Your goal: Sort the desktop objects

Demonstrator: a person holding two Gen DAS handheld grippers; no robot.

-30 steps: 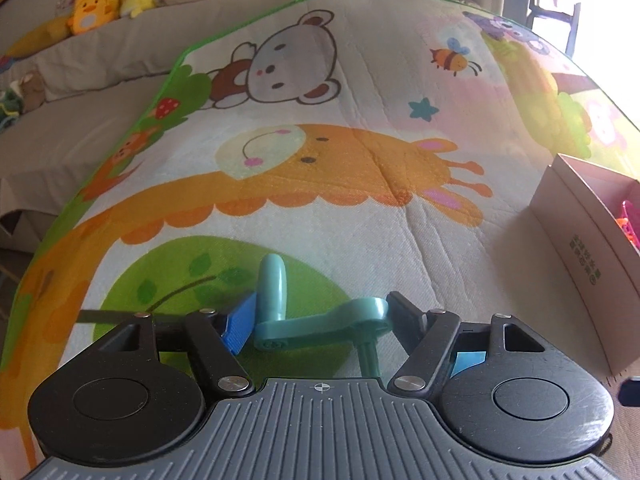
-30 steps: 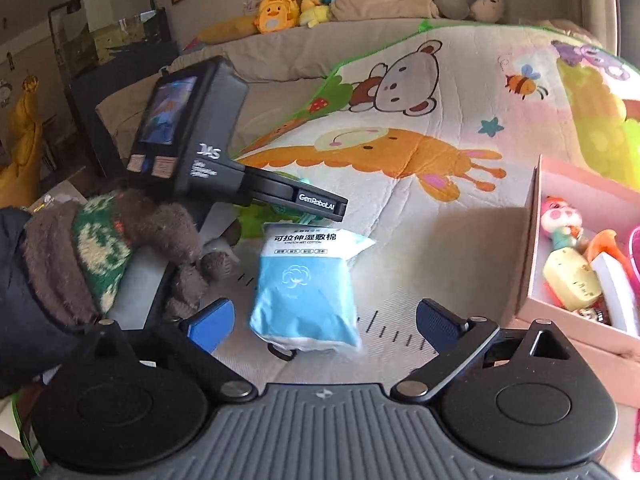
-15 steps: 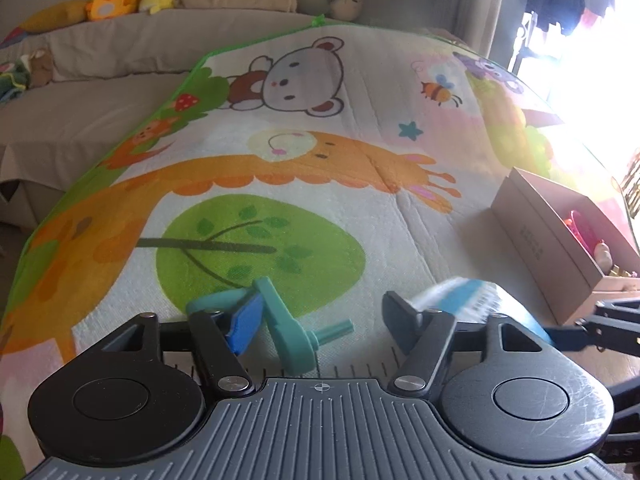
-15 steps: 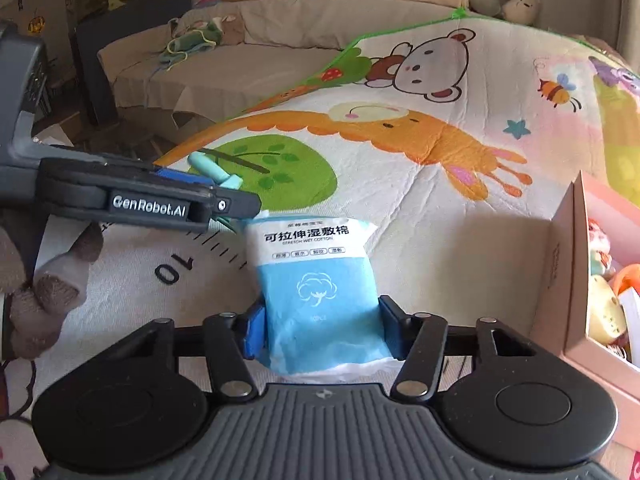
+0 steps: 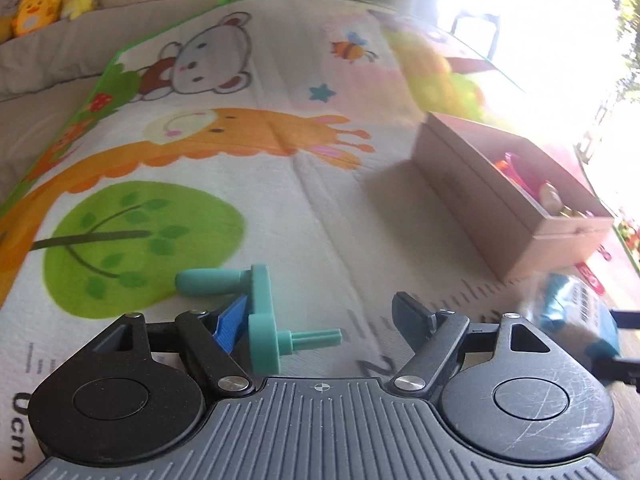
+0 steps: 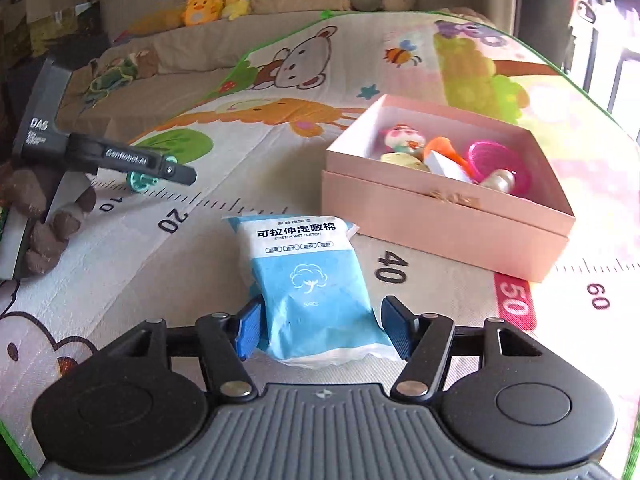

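A teal crank handle (image 5: 256, 312) lies on the play mat against the left finger of my left gripper (image 5: 320, 316), which is open. It also shows in the right wrist view (image 6: 138, 181) under the left gripper (image 6: 120, 158). My right gripper (image 6: 322, 326) is shut on a blue and white cotton pad packet (image 6: 308, 280), held just above the mat. The packet shows blurred in the left wrist view (image 5: 580, 312). A pink open box (image 6: 448, 216) with several toys stands ahead right of the packet; it also shows in the left wrist view (image 5: 480, 200).
The cartoon play mat (image 6: 200, 248) with a printed ruler covers the surface. Stuffed toys (image 6: 208, 4) and cushions line the sofa back. Bright window light washes out the right side of the left wrist view. A gloved hand (image 6: 44, 216) holds the left gripper.
My right gripper closed on the packet and moved it right toward the pink box. My left gripper opened, letting go of the teal crank, which now rests on the mat.
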